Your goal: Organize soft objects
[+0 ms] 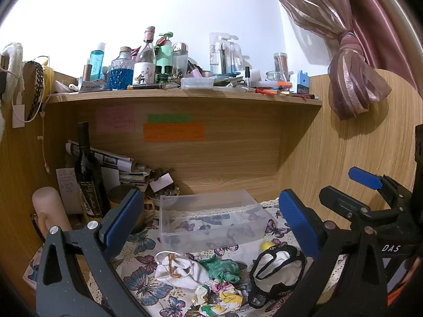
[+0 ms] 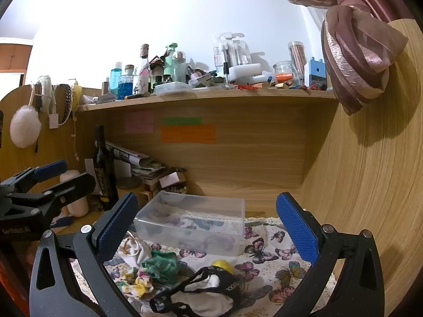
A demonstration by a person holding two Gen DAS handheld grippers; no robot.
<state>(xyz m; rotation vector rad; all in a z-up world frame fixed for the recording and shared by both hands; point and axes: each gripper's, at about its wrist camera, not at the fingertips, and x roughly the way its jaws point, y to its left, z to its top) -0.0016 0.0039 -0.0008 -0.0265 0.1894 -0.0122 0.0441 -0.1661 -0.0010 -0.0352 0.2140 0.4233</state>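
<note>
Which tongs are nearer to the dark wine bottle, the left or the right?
Left. The left tongs hover just right of the wine bottle, while the right tongs hang farther right, over the butterfly cloth.

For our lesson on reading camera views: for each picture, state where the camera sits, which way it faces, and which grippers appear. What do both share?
Left wrist: sits on the left gripper, facing forward and down at the clear box; right gripper shows at right.
Right wrist: sits on the right gripper, facing the same box; left gripper shows at left.
Shared: the box, green cloth, butterfly tablecloth, cluttered shelf.
</note>
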